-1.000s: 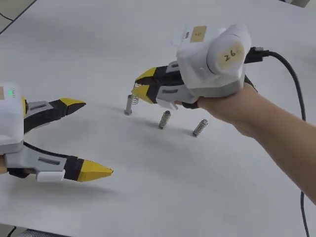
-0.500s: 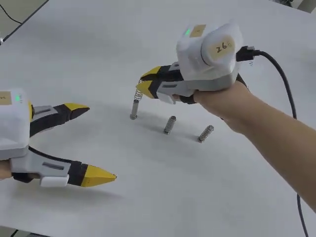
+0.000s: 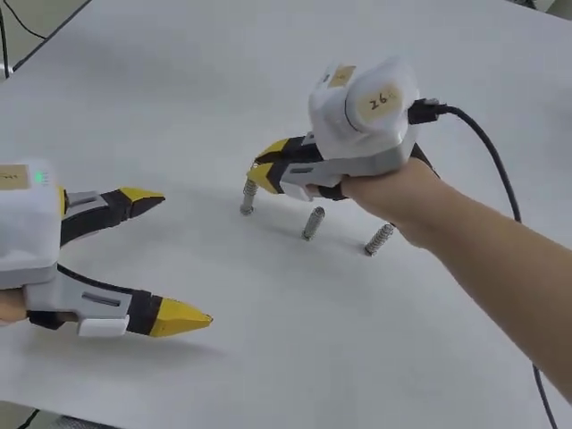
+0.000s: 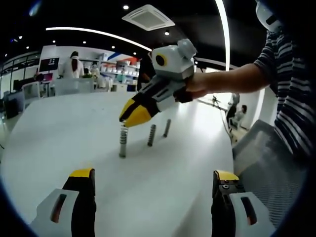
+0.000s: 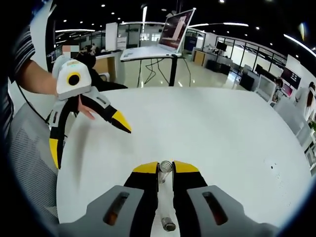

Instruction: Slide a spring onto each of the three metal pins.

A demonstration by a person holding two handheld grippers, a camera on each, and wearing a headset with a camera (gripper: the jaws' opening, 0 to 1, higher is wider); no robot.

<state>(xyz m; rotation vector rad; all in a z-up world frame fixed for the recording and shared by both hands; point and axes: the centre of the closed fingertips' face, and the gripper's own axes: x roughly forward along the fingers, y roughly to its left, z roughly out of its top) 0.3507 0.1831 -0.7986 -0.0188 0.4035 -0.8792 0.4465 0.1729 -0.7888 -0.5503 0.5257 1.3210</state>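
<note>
Spring point(image 4: 123, 134): upright, partway down end pin point(image 4: 121, 150).
Right gripper point(image 3: 259, 173): pinching spring top, directly above pin axis.
Left gripper point(image 3: 185, 256): wide, farther.

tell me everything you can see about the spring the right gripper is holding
The spring is a small silvery wire coil, pinched between the yellow tips of the right gripper, whose jaws are nearly closed on it. In the right gripper view it shows end-on as a ring. In the left gripper view it stands upright over the upper part of the end pin, whose lower shaft is bare, on the white table.
</note>
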